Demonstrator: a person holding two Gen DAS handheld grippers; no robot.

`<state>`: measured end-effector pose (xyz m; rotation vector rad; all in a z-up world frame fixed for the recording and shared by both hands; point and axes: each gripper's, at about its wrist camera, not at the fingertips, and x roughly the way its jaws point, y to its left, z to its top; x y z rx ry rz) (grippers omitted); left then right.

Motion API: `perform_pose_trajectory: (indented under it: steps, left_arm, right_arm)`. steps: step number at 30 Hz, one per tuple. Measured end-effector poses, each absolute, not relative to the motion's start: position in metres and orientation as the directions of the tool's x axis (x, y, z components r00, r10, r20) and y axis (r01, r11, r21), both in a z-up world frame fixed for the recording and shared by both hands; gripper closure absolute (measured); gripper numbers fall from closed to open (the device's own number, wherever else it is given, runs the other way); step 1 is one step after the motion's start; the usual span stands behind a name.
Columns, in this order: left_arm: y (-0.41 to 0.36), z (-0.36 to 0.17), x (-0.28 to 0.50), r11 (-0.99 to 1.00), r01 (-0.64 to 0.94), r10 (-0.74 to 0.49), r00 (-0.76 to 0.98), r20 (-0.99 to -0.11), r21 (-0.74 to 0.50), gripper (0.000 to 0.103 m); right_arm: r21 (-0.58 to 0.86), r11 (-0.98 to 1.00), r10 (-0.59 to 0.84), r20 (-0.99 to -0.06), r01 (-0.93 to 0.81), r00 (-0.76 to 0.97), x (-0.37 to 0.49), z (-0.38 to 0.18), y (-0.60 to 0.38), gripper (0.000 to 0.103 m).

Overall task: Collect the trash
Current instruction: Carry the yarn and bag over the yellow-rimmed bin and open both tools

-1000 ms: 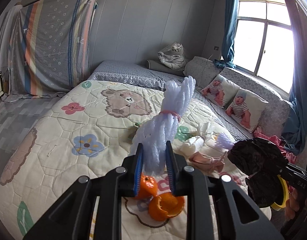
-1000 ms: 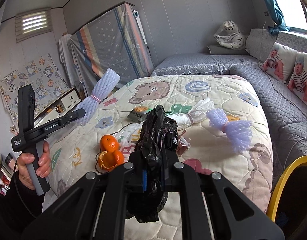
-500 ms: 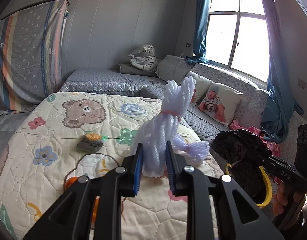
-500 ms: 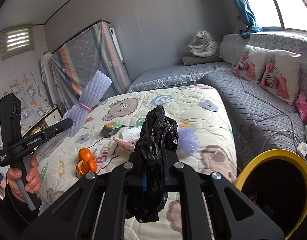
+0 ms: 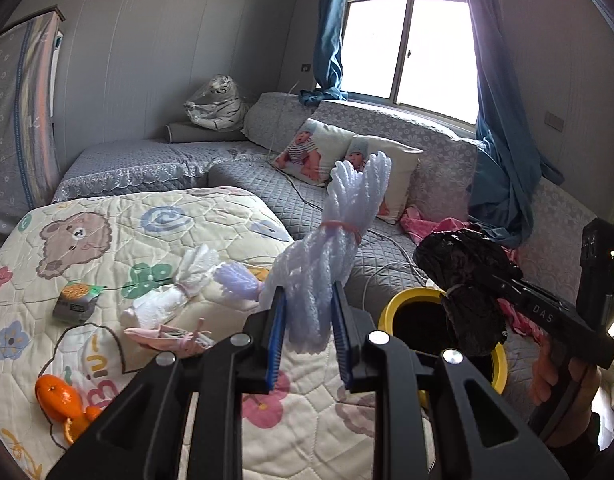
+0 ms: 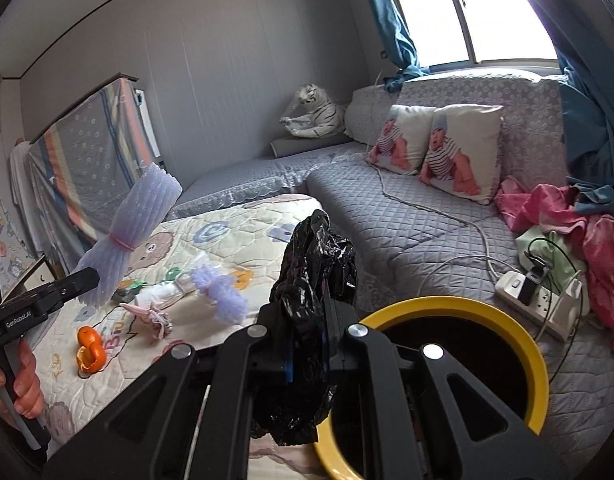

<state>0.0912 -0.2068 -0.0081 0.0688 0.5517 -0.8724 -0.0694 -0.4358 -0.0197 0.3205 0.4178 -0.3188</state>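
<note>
Both hands loaded, bin not yet fed. Left gripper [image 5: 309,312] pinches the lower end of a lilac foam-net bundle [image 5: 331,236] tied with a pink band; the bundle stands up and leans right. Right gripper [image 6: 309,344] is pressed together on a crumpled black plastic bag [image 6: 313,280], which bulges above and hangs below the jaws.

Yellow-rimmed bin [image 6: 459,308] stands just off the near right corner of the bed [image 5: 119,248], between the bed and the grey quilted couch. In the right wrist view the black bag hangs over the bin's left rim; in the left wrist view the bundle is short of the bin, above the bed's right edge.

Progress, as judged: two pieces in hand, none visibly released. The bin interior is dark, so its contents cannot be told.

Left on the bed:
- second lilac foam net [image 5: 239,284], near the right edge
- white wrapper [image 5: 163,300] beside it
- pink scrap [image 5: 167,336], nearer the foot
- orange peel [image 5: 63,400], near the left corner
- small grey box [image 5: 75,304]; trash or not, unclear

Room: the bin mouth is wide and unobstructed from above. A power strip [image 6: 543,300] and its cables lie on the couch just right of the bin, so approach from the bed side looks safer. With both grippers converging on one opening, dropping one at a time seems prudent.
</note>
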Motion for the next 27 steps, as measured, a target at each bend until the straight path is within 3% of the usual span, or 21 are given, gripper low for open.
perform_pose_trajectory:
  steps: [11,27]
  left_arm:
    - [-0.286,-0.036,0.074,0.558,0.814,-0.732,0.392,-0.557,-0.162,0.082]
    - [-0.364,-0.083,0.053,0.494,0.860,-0.704,0.307,-0.641,-0.130,0.082]
  right_arm:
    - [0.192,0.840,-0.370,-0.480,0.507,0.795,-0.098,-0.042,-0.476,0.095]
    - [0.224,0.762,-0.405,-0.568,0.608,0.717,-0.118,-0.084,-0.513,0.095]
